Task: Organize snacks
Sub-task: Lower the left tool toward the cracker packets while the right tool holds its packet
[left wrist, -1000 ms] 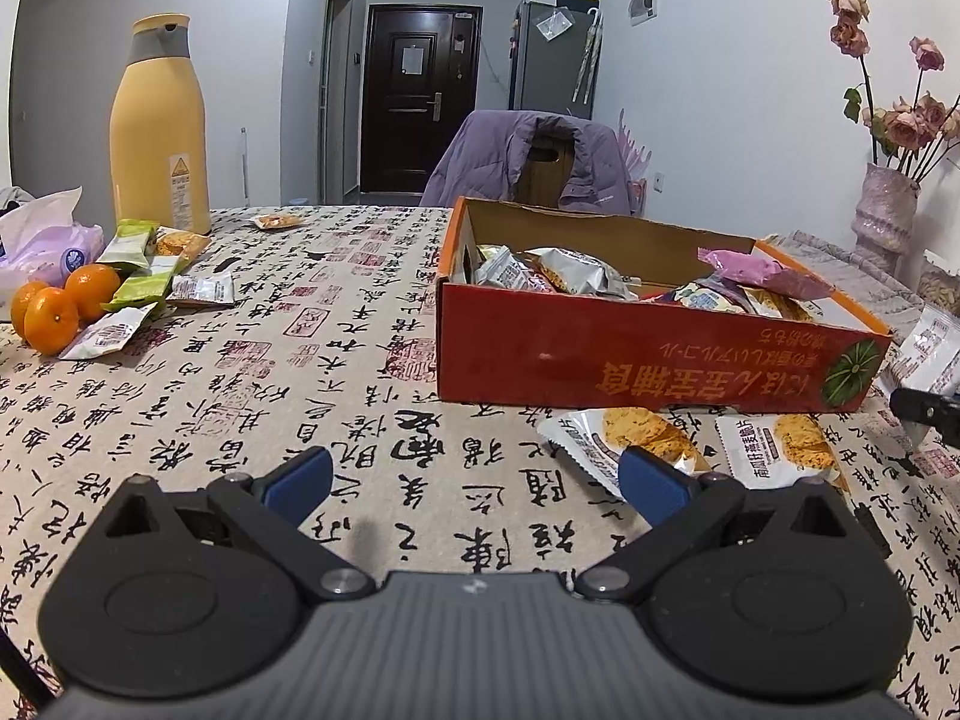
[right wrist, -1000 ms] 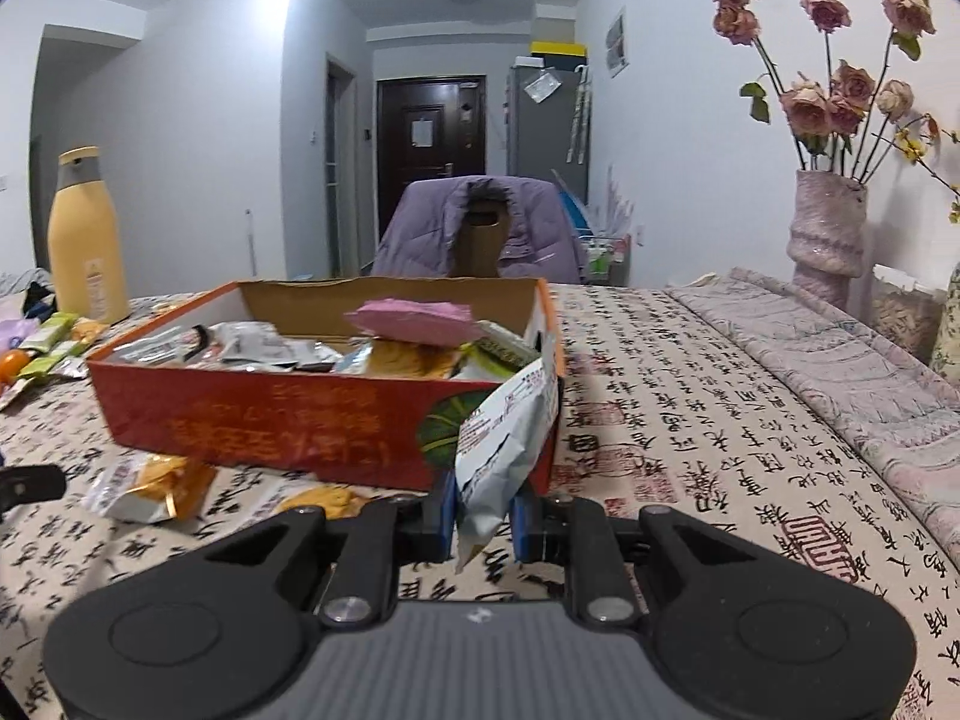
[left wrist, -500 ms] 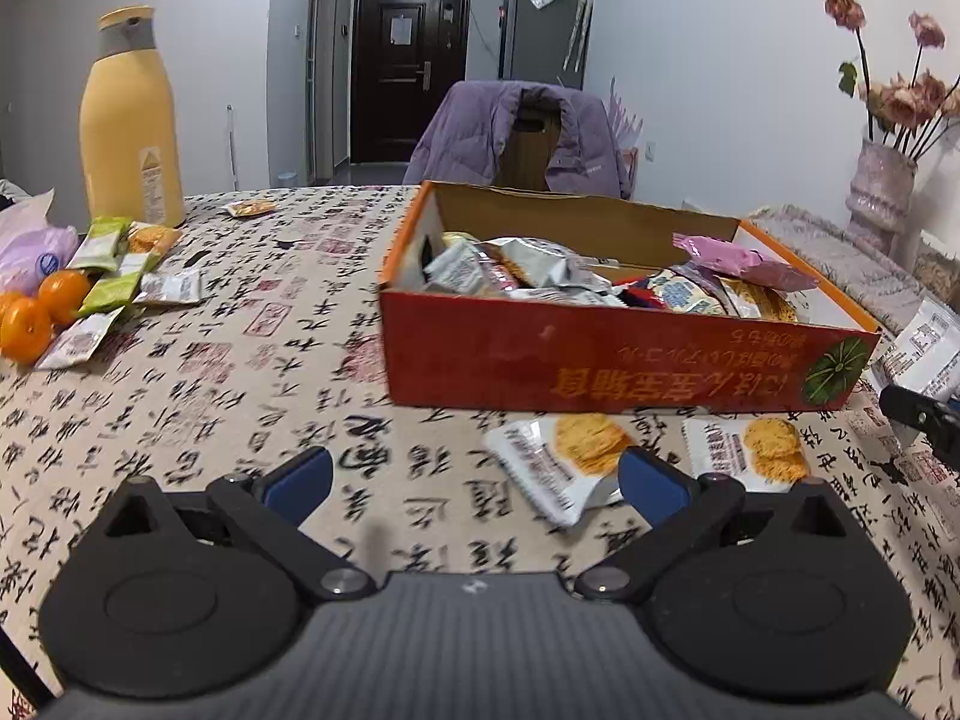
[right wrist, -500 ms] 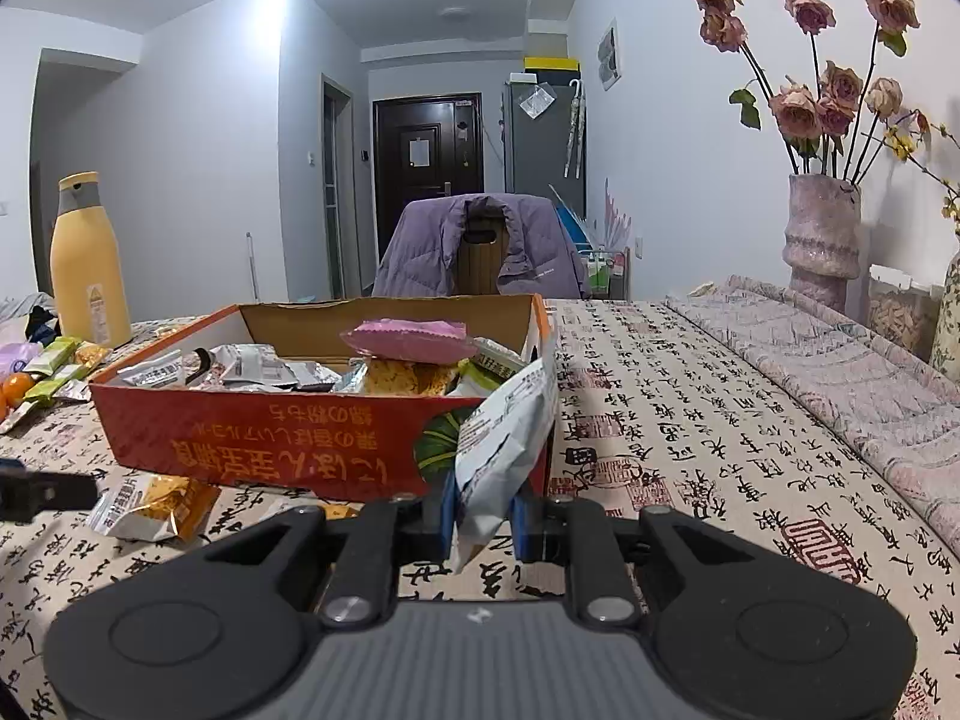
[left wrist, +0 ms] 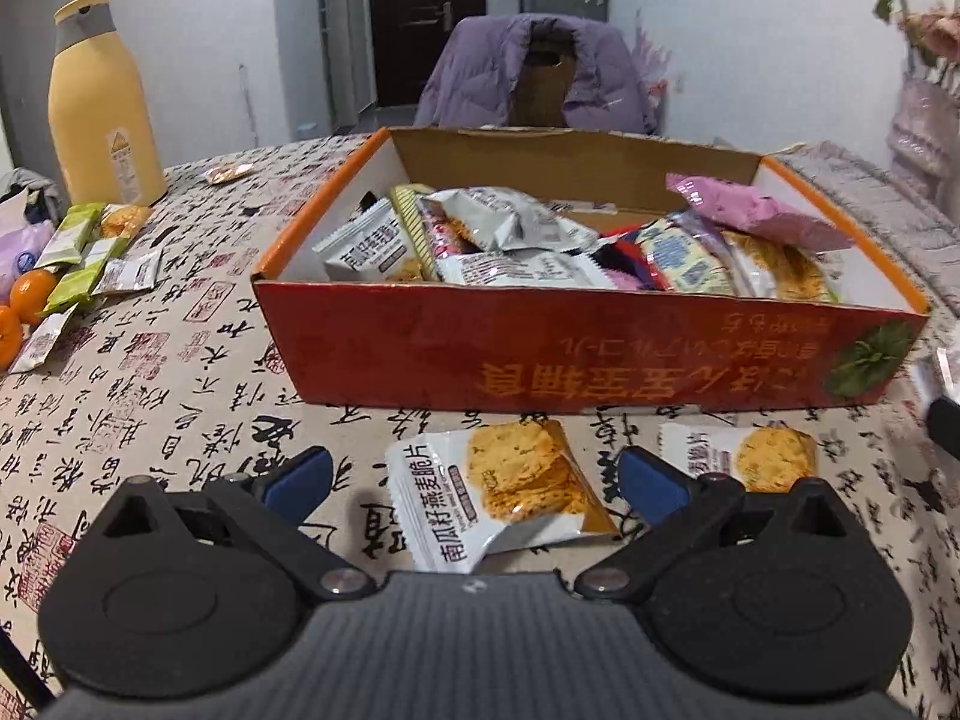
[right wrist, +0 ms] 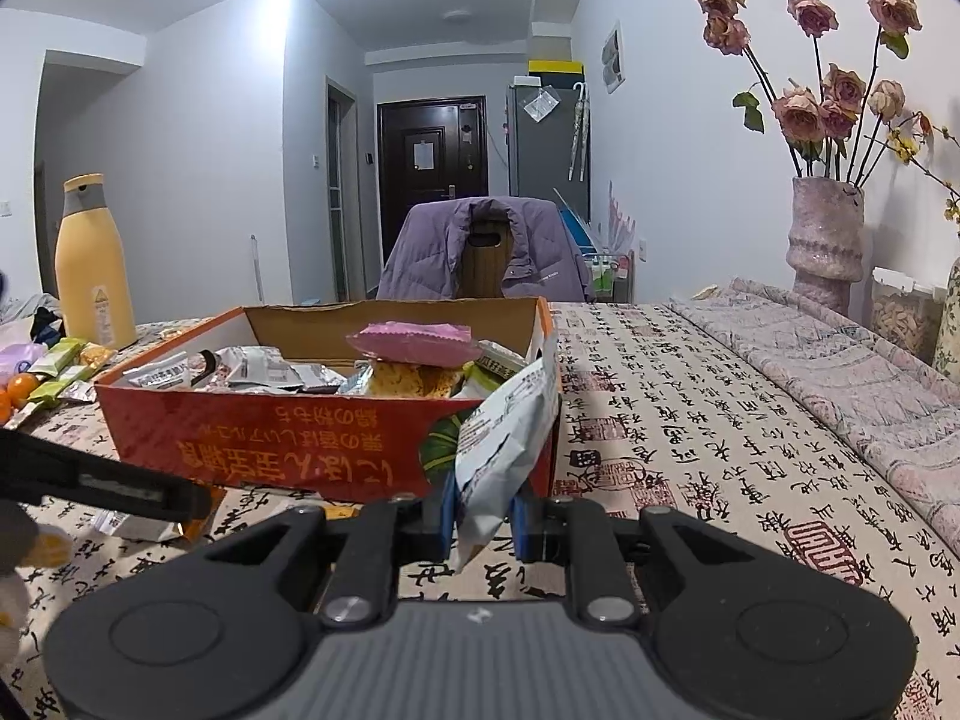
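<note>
The cracker packet (left wrist: 501,495) is lying on the tablecloth (left wrist: 180,372) just near of the orange box (left wrist: 576,354) — squarely between the left gripper (left wrist: 471,477)'s spread, empty fingers, long axis running near-to-far — while the right gripper (right wrist: 483,519) is clenching a white snack bag (right wrist: 507,426).

Black claws (left wrist: 474,483), blue pads (right wrist: 449,516).

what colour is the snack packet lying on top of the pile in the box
Pink. The packet lies atop the other snacks in the orange box, clearest in the left wrist view.
</note>
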Demonstrator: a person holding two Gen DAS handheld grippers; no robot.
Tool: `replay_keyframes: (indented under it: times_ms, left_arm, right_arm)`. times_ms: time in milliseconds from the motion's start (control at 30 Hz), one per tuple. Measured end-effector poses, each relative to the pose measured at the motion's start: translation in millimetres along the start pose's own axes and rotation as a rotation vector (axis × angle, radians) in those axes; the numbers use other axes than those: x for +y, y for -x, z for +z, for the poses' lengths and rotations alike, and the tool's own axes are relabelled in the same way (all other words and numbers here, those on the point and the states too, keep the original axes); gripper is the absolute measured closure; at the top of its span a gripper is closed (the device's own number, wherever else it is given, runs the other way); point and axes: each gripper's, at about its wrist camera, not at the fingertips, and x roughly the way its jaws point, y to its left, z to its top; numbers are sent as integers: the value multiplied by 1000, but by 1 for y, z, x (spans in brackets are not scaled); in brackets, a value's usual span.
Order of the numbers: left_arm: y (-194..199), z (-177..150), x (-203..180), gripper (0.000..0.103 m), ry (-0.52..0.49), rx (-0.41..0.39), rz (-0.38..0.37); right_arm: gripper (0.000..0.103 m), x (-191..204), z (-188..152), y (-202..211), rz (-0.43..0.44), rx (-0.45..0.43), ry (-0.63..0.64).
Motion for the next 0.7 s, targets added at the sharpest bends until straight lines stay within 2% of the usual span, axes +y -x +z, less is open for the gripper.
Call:
replay_keyframes:
  times_ms: [200,433,533,600,667,700]
  left_arm:
    - [-15,-1,1,0,44,51,31]
    - [-15,-4,4,1,61,34,27]
    - [-12,-5,3,9,63,20,17]
    - [-9,-5,5,23,67,8,13]
    - [-6,-5,8,31,78,-2,3]
    - [-6,-5,10,32,89,-6,-6]
  right_arm:
    - [85,-1,0,1,8,-6,-4]
    - [85,-2,0,1,14,-10,-8]
    - [85,-1,0,1,14,-11,-10]
    - [85,-1,0,1,15,-10,-9]
    - [85,-1,0,2,14,-9,-7]
    - [85,-1,-1,2,14,-9,-6]
